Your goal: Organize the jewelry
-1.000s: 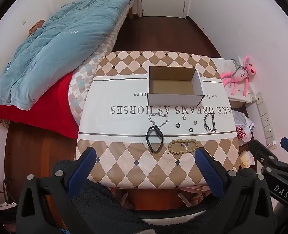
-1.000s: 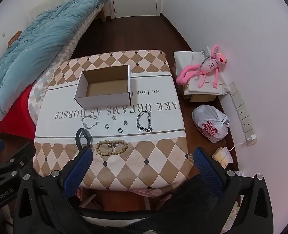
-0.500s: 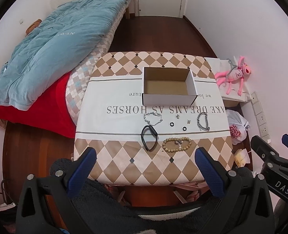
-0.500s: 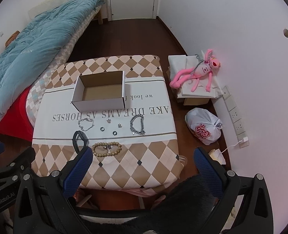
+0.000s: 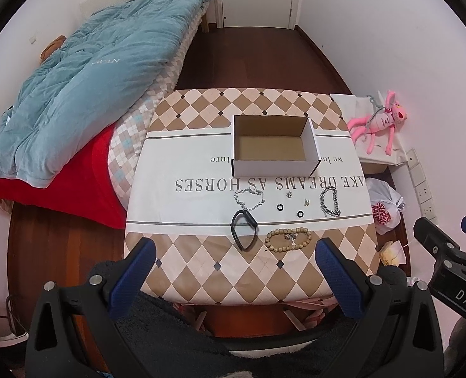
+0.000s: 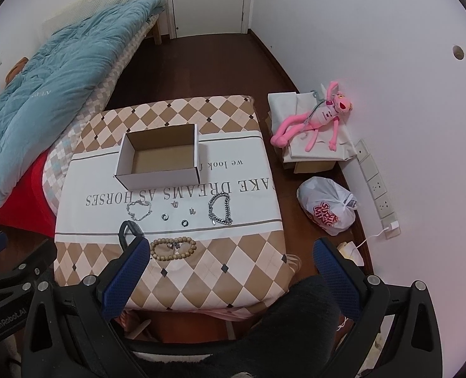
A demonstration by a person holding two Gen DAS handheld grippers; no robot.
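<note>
I hold both grippers, left gripper (image 5: pixel 233 271) and right gripper (image 6: pixel 230 271), spread empty above the table (image 5: pixel 201 271); ahead, jewelry (image 5: pixel 288 238) lies before the box (image 5: pixel 274 168), ready for sorting.

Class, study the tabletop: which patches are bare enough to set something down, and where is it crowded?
Bare: the cloth left of the cardboard box, down to the black band; the checkered strip behind the box; the checkered near edge below the wooden bead bracelet. Crowded: the row between box and beads, from the thin silver chain to the chunky silver bracelet.
</note>
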